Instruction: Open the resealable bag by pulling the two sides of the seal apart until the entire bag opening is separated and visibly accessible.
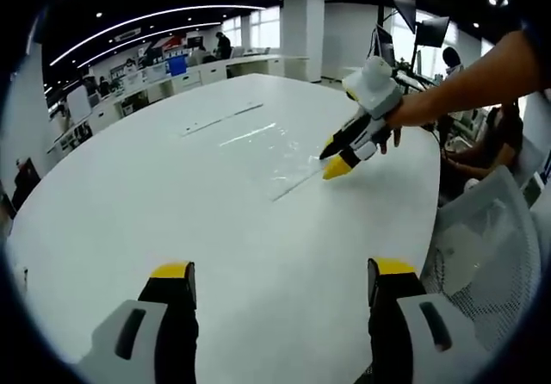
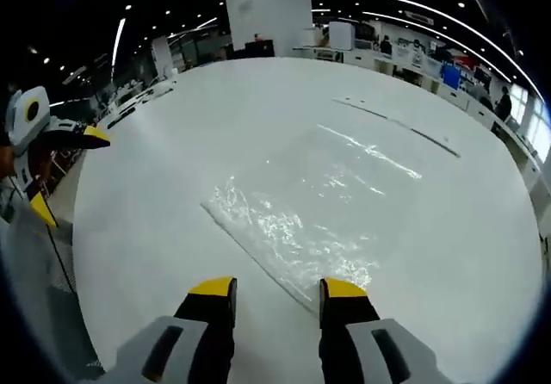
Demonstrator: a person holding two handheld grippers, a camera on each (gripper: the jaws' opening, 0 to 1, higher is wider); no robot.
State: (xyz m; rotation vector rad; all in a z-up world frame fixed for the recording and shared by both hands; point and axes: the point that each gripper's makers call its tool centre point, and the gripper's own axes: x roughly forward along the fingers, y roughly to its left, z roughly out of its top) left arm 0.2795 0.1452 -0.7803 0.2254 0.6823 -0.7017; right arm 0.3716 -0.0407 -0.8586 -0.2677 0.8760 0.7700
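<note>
A clear resealable bag (image 1: 274, 150) lies flat on the white table (image 1: 172, 195); I cannot tell how its seal stands. In the right gripper view the bag (image 2: 318, 199) spreads out just ahead of my right gripper (image 2: 277, 289), which is open, and the bag's near corner reaches to about its right fingertip. That same right gripper (image 1: 337, 156) shows from the left gripper view at the bag's right edge, held by a person's arm. My left gripper (image 1: 282, 272) is open over bare table, well short of the bag. It also appears as the left gripper (image 2: 65, 169) at the table's left edge.
Two thin strips (image 1: 219, 119) lie on the table beyond the bag. A white mesh chair (image 1: 486, 246) stands at the table's right edge. Desks, monitors and seated people fill the office behind. A pillar (image 2: 267, 14) stands past the table.
</note>
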